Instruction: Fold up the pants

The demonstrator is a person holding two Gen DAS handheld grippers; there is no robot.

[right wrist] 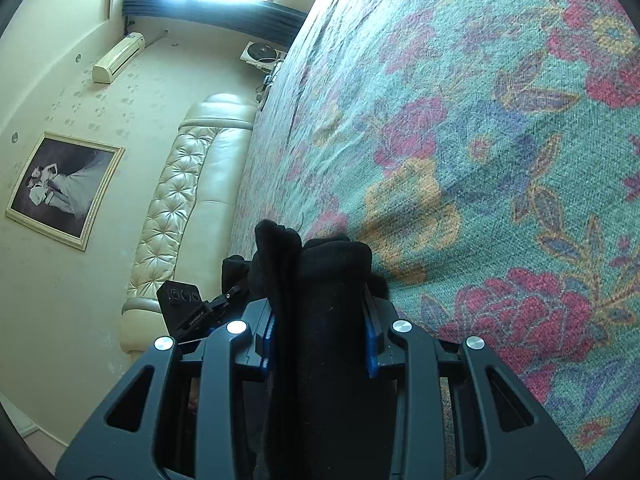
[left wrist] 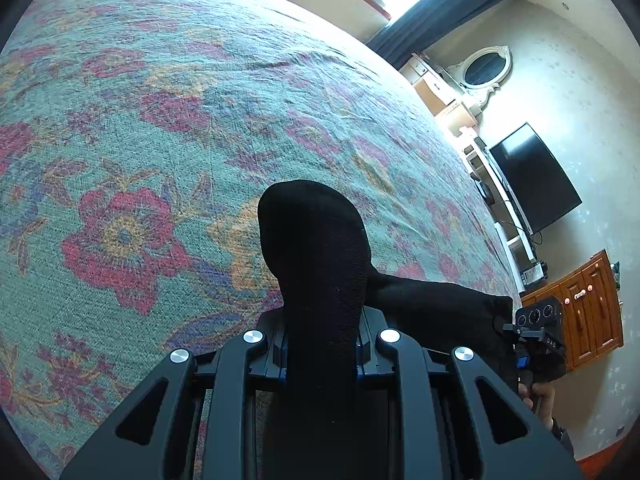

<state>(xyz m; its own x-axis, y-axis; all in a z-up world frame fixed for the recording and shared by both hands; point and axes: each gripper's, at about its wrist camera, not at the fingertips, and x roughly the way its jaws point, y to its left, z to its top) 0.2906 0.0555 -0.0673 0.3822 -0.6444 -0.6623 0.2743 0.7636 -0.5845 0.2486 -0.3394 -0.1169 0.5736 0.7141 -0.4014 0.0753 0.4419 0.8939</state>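
The black pants (left wrist: 316,256) bunch up between the fingers of my left gripper (left wrist: 320,344), which is shut on them above the floral bedspread. The cloth runs right toward the other gripper (left wrist: 538,336), seen at the right edge. In the right wrist view, my right gripper (right wrist: 320,332) is shut on another thick fold of the black pants (right wrist: 328,276), lifted over the bedspread. The left gripper's body (right wrist: 188,304) shows at the left of that view. The rest of the pants is hidden below both grippers.
A teal floral bedspread (left wrist: 168,128) covers the bed in both views (right wrist: 500,140). A cream tufted headboard (right wrist: 180,192) stands at one end. A black TV (left wrist: 536,176), an oval mirror (left wrist: 486,66) and an orange wooden cabinet (left wrist: 588,312) stand past the bed's far edge.
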